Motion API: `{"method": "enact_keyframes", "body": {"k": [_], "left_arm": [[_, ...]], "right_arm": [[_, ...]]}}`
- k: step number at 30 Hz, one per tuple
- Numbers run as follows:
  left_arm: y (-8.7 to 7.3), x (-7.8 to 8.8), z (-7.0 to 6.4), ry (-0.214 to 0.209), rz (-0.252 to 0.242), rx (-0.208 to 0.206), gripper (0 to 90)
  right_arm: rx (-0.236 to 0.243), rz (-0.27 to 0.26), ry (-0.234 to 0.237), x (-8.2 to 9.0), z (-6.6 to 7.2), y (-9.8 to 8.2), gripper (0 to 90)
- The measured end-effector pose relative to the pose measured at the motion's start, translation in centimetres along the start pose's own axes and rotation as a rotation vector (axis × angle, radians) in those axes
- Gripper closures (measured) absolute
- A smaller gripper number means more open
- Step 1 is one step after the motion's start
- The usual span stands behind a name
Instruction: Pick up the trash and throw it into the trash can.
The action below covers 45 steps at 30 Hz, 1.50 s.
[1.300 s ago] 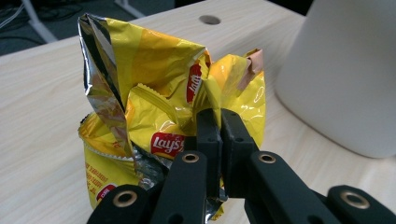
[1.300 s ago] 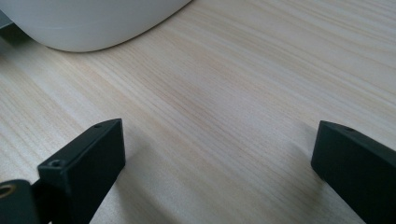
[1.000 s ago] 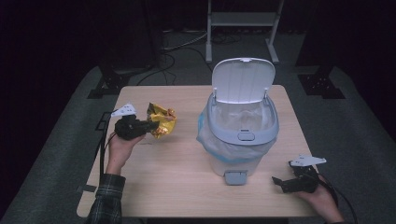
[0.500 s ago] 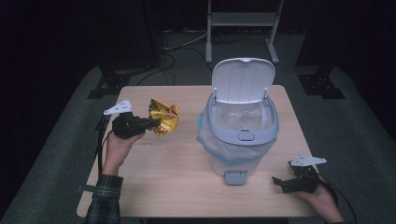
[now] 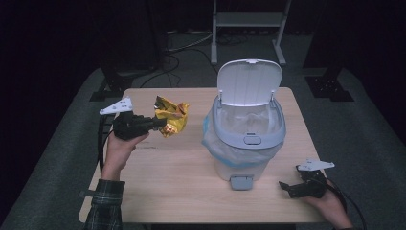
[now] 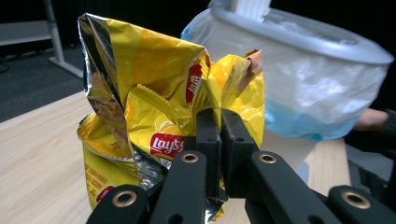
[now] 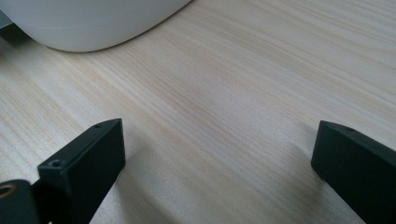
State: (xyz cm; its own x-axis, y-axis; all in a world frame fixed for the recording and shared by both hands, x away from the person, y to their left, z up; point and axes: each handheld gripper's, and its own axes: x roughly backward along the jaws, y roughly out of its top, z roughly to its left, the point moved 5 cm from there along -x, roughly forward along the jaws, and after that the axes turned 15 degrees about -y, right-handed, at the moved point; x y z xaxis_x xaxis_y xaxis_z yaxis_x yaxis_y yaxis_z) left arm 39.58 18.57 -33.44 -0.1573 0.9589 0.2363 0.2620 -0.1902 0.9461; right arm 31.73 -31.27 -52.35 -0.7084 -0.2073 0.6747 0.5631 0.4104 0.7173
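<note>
Wooden table (image 5: pixel 182 191): my left gripper (image 5: pixel 160 123) mid-left, held level, clamps crumpled chip bag (image 5: pixel 171 115); right gripper (image 5: pixel 286 187) lower right, resting, jaws wide.

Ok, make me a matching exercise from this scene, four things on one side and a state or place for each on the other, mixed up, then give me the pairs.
Things:
1. chip bag
2. bin lid
3. right claw
4. bin liner

States or places:
A. flipped up, standing open
B. open, low over the table
C. crumpled, pinched in the left claw
D. pale blue, folded over the bin's rim

Pairs: 1-C, 2-A, 3-B, 4-D
</note>
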Motion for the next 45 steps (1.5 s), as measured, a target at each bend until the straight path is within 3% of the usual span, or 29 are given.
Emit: {"method": "enact_keyframes", "body": {"k": [21, 35, 45], "left_arm": [[5.0, 0.4, -3.0, -0.130, -0.089, -0.077, 87.4], [8.6, -1.2, -4.6, -0.237, -0.102, -0.131, 87.5], [11.0, -3.4, -5.5, -0.312, -0.092, -0.167, 87.5]], "right_arm": [[0.000, 0.000, 0.000, 0.0, 0.0, 0.0, 2.0], [0.000, 0.000, 0.000, 0.0, 0.0, 0.0, 1.9], [0.000, 0.000, 0.000, 0.0, 0.0, 0.0, 1.9]]}}
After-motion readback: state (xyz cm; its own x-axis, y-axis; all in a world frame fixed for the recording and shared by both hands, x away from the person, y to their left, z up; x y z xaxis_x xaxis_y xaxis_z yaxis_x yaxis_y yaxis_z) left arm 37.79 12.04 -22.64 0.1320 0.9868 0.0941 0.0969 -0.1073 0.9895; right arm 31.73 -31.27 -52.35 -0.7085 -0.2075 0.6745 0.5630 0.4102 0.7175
